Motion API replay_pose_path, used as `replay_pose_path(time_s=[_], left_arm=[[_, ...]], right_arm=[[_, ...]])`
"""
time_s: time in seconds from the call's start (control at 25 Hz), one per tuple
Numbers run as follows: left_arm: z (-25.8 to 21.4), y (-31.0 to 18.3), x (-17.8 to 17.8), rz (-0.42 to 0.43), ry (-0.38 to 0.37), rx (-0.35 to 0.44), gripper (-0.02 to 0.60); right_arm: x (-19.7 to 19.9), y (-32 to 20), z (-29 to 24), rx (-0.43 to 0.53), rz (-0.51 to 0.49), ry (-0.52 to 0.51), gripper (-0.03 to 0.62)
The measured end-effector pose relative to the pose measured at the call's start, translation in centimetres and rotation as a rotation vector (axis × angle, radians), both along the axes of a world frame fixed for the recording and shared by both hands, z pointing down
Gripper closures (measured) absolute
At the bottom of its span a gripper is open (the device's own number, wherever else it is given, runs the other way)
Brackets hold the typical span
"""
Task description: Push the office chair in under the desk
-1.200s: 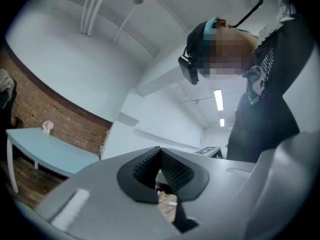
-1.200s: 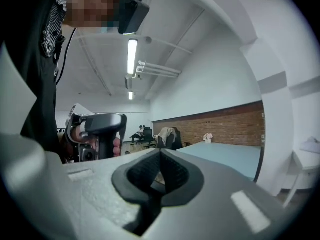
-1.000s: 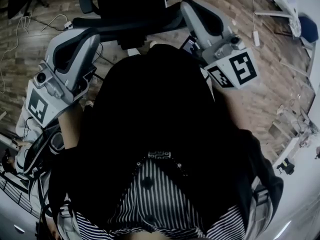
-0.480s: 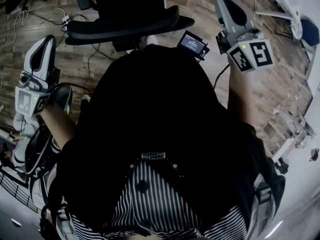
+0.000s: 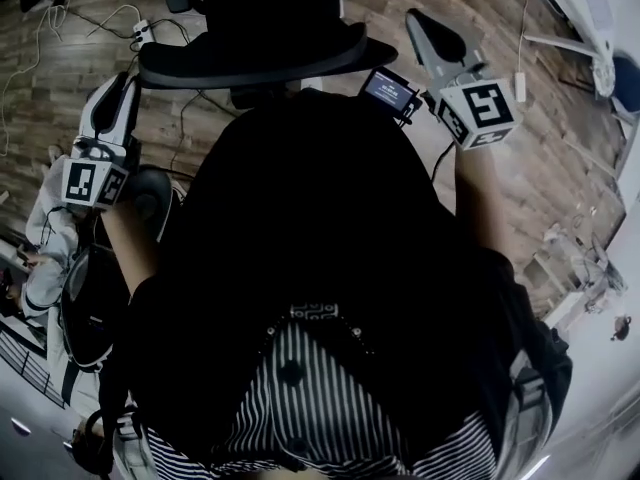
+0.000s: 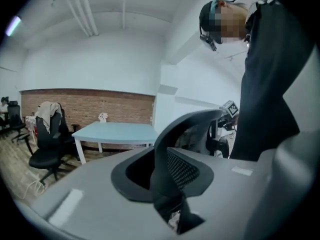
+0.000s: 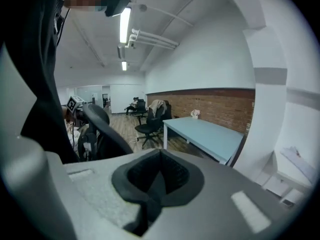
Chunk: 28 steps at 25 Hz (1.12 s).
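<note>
Wood floor, pale blue table by a brick wall, black office chair out on the floor between both grippers, apart from the table, left gripper fingers just opening to a narrow gap, nothing between, right gripper fingers pressed together, empty

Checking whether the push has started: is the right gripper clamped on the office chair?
No: the right gripper has its jaws shut on nothing, with the office chair apart beside it.
</note>
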<state>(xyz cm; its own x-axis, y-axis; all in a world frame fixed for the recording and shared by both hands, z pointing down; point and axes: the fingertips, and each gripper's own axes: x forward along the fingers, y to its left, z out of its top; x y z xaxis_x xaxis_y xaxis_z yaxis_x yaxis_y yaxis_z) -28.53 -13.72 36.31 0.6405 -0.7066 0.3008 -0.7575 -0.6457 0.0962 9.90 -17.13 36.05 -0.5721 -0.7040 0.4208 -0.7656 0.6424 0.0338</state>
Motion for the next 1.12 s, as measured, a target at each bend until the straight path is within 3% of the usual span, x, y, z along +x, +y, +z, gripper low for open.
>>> replay_pose_path(time_s=[0.2,0.36,0.48,0.52,0.64,0.76,0.88,0.96,1.12], left_arm=[[3.5,0.6,2.7,-0.034,-0.067,0.039,0.443],[5.4,1.0,4.5,-0.006,-0.110,0.030,0.349],[5.8,1.5,5.0,0.038,-0.127,0.036,0.301],[5.9,1.7,5.3,0.063,-0.152,0.038,0.276],[6.3,2.4,5.9,0.139,-0.244,0.039,0.212],[6.9,2.4,6.0,0.154,-0.332,0.062,0.204],[7.5,1.9,6.2,0.136,-0.402,0.093,0.192],[7.7,1.8,6.2,0.117,-0.421,0.109,0.189],[7.5,2.1,6.2,0.091,-0.399,0.120,0.187]], right_arm=[[-3.7,3.6,6.5,-0.091,-0.171,0.110,0.591],[-4.5,4.6,8.0,-0.124,-0.207,0.089,0.571],[-3.7,3.9,8.1,-0.156,-0.201,0.053,0.464],[-3.6,4.0,8.3,-0.166,-0.220,0.067,0.415],[-4.4,5.6,8.9,-0.180,-0.335,0.149,0.367],[-5.7,7.0,10.3,-0.187,-0.409,0.219,0.339],[-6.3,7.3,13.2,-0.181,-0.423,0.359,0.308],[-6.9,7.5,14.3,-0.180,-0.404,0.400,0.299],[-7.5,7.7,14.5,-0.176,-0.347,0.387,0.293]])
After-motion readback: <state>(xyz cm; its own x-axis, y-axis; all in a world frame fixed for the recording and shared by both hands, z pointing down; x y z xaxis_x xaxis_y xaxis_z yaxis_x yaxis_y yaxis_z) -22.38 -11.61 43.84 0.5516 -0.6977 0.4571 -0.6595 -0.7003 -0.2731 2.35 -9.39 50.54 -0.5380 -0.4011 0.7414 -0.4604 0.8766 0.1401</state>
